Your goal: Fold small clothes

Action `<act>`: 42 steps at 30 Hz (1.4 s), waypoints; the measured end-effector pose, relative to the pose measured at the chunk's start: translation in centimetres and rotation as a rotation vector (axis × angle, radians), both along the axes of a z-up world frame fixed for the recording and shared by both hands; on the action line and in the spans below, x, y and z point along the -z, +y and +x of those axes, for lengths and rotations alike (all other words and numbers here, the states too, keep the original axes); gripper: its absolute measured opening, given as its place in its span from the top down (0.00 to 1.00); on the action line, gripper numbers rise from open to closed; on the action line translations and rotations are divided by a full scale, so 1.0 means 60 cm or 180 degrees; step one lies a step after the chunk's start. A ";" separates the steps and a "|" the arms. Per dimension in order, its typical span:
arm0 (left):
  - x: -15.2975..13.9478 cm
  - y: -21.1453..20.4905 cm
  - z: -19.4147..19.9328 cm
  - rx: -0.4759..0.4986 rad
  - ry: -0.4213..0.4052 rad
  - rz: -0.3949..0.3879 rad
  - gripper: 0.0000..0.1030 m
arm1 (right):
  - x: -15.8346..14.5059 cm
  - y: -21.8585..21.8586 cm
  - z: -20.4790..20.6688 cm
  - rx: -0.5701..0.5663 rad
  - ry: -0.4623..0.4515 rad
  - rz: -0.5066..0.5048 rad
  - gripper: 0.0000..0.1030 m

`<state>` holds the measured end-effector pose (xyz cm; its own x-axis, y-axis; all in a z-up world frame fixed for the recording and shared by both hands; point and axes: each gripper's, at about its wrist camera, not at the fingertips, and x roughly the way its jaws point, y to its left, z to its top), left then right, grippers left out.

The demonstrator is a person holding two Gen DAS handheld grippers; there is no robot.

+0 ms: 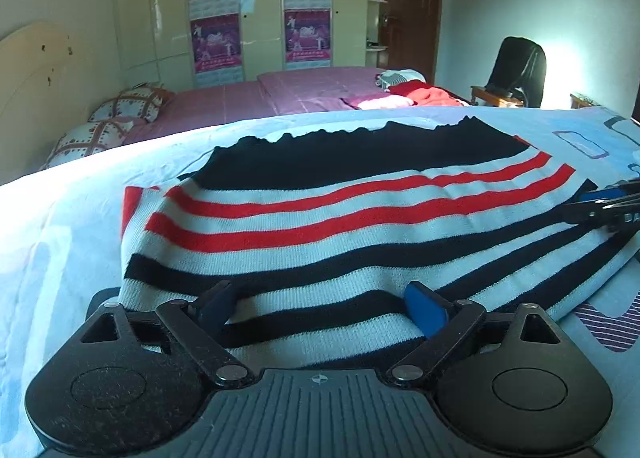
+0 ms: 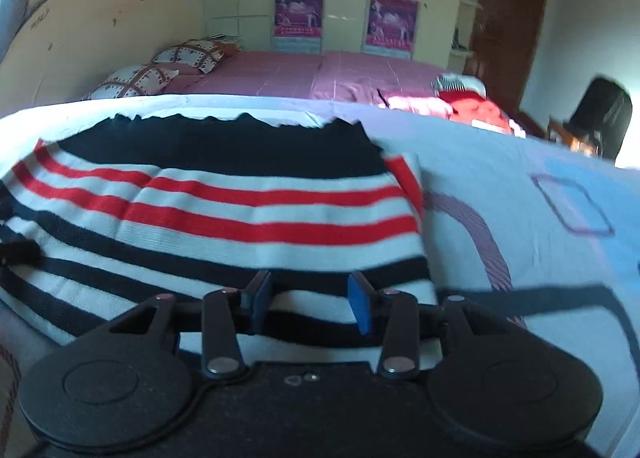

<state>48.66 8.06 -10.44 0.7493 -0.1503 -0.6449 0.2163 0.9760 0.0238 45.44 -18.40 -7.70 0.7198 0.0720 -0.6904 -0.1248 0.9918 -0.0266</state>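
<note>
A knitted garment with white, red and navy stripes (image 1: 340, 226) lies flat on a light blue sheet (image 1: 60, 242); it also shows in the right wrist view (image 2: 224, 218). My left gripper (image 1: 320, 312) is open, its blue pads resting at the garment's near left edge. My right gripper (image 2: 310, 302) is open at the garment's near right edge. The right gripper's fingers (image 1: 604, 206) show at the right of the left wrist view. Part of the left gripper (image 2: 16, 252) shows at the left of the right wrist view.
Behind the sheet stands a bed with a pink cover (image 1: 280, 94), two patterned pillows (image 1: 132, 104) and a pile of clothes (image 1: 404, 92). A wardrobe with posters (image 1: 260, 6), a brown door (image 1: 412, 6) and a dark chair (image 1: 520, 70) stand further back.
</note>
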 end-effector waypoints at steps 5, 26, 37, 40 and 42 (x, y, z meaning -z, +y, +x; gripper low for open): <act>-0.024 -0.013 -0.017 -0.0111 -0.0096 0.0029 0.11 | -0.035 0.020 -0.044 -0.0257 -0.0248 0.0124 0.62; 0.002 0.055 -0.117 -0.0463 0.0017 0.0119 0.11 | -0.003 -0.008 -0.088 -0.0136 -0.0031 -0.0001 0.59; 0.032 0.173 -0.147 -0.1154 0.0182 -0.1933 0.14 | -0.009 -0.020 -0.107 -0.0031 -0.0118 0.0128 0.57; 0.063 0.195 -0.136 -0.1385 0.0258 -0.2471 0.43 | -0.019 -0.012 -0.112 -0.0085 -0.0207 0.0190 0.57; 0.081 0.204 -0.132 -0.1520 0.0212 -0.2726 0.45 | -0.022 -0.009 -0.111 -0.0113 -0.0232 0.0318 0.58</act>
<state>40.74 20.29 -15.32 0.8189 -0.2775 -0.5023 -0.2303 0.6428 -0.7306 38.80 -18.93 -6.36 0.7636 0.1642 -0.6244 -0.1611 0.9850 0.0620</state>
